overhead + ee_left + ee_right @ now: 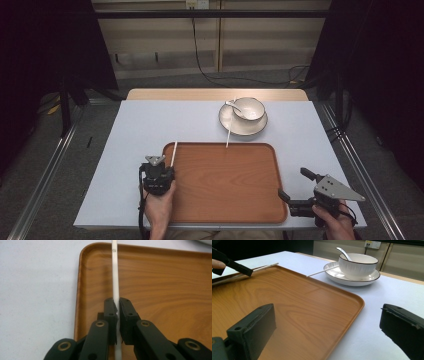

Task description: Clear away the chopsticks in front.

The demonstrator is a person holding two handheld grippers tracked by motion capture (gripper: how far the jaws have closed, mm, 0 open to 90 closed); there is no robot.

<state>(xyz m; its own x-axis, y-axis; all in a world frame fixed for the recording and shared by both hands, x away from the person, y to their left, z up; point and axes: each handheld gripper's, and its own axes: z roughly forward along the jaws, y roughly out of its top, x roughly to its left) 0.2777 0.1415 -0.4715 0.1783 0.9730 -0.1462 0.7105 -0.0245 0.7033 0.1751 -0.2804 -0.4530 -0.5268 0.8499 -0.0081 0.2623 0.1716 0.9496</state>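
The left gripper clamps its black jaws on a slim, round white chopstick above the smooth wooden tray's rounded left rim. The right gripper rests with jaws spread wide, empty.

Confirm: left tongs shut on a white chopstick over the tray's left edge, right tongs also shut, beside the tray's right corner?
Not quite. The right tongs stand open and hold nothing, as the right gripper view shows. The left tongs are shut on the white chopstick over the tray.
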